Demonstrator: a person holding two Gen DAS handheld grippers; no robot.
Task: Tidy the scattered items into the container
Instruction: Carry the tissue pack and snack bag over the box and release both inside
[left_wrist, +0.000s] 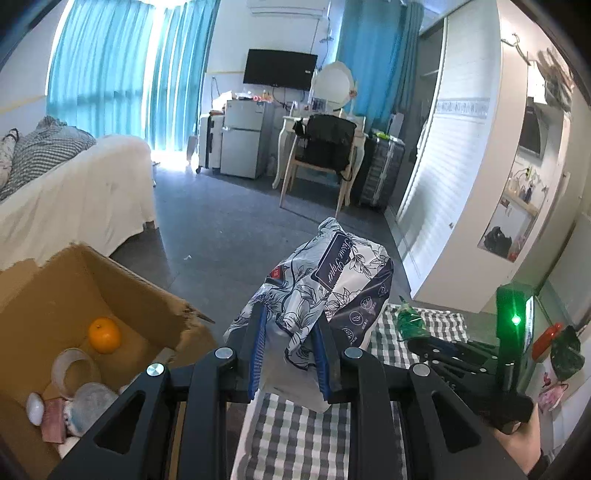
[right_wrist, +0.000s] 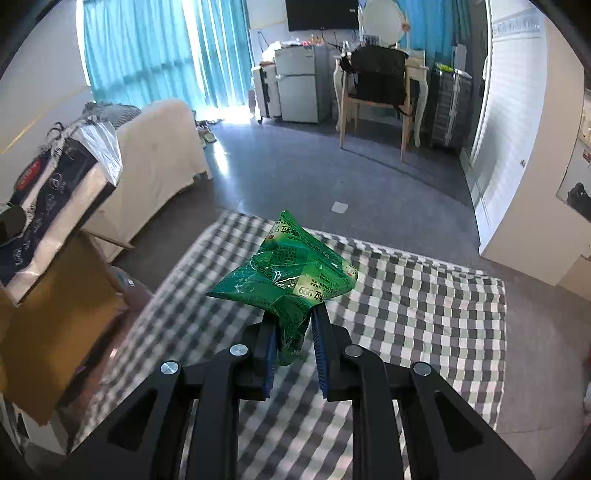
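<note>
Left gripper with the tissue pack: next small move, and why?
Probably carry it sideways over the cardboard box, then open. The left gripper is shut on the tissue pack, already lifted off the checked cloth. The box sits open to its left, holding an orange. The right gripper holds the green packet, so it should follow.

Home bedroom; bed (left_wrist: 74, 192), curtains (left_wrist: 110, 74), fridge (left_wrist: 243, 140), television (left_wrist: 280, 68)

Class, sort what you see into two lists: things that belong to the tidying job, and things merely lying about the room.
Job: cardboard box, tissue pack, green packet, both held.
Lying about: chair, fridge, television, suitcase.
</note>
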